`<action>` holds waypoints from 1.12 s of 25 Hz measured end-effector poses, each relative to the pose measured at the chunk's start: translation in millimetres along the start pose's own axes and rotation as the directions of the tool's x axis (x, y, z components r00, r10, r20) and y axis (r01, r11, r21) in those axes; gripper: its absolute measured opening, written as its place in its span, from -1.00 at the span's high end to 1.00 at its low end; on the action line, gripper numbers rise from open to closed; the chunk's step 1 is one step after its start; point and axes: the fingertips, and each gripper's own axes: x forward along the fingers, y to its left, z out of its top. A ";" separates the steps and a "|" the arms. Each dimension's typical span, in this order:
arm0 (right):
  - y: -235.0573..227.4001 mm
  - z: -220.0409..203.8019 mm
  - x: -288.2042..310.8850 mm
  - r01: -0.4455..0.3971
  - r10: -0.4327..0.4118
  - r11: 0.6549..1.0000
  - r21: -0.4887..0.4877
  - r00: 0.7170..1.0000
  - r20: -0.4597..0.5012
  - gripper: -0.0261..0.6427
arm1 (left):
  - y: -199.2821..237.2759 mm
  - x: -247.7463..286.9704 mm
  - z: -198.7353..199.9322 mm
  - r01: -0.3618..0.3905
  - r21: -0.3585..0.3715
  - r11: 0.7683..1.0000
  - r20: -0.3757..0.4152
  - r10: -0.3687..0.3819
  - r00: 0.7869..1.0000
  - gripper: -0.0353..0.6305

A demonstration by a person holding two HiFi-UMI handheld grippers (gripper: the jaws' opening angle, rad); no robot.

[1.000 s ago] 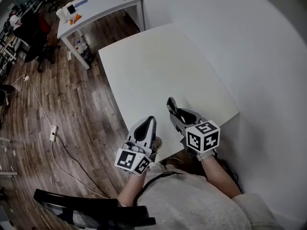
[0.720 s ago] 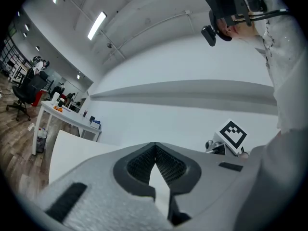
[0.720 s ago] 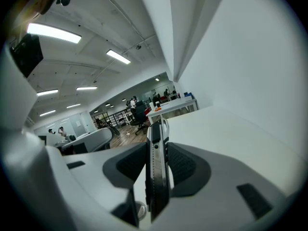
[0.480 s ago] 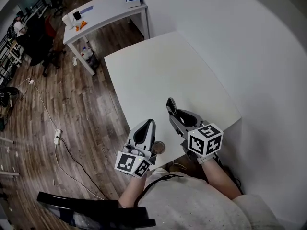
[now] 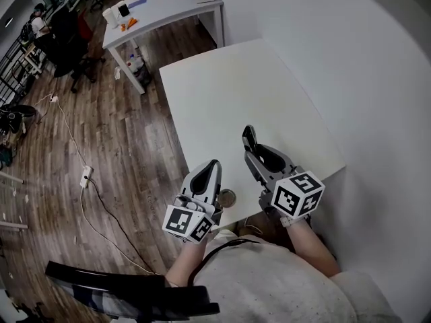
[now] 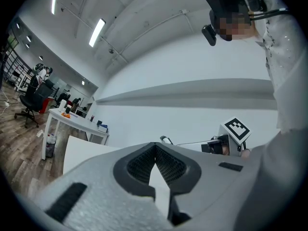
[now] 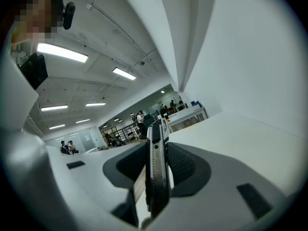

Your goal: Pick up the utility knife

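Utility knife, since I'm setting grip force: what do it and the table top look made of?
Utility knife: dark, slightly glossy body, likely plastic; a shinier ridged strip along its edge could be metal.
Table: smooth matte white top with no grain showing, probably laminate or painted board.

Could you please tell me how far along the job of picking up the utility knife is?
Done: the right hand-held gripper is shut on the utility knife, one end sticking out past the jaws. In hand: the knife is held over the white table, apparently clear of it. The left hand-held gripper is shut and empty. Left: apparently nothing but keeping the grip.
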 end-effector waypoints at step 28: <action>-20.3 25.4 -20.3 0.051 -0.049 0.998 -0.040 0.998 0.047 0.50 | -19.0 16.9 3.7 0.010 0.026 1.000 0.014 -0.011 1.000 0.88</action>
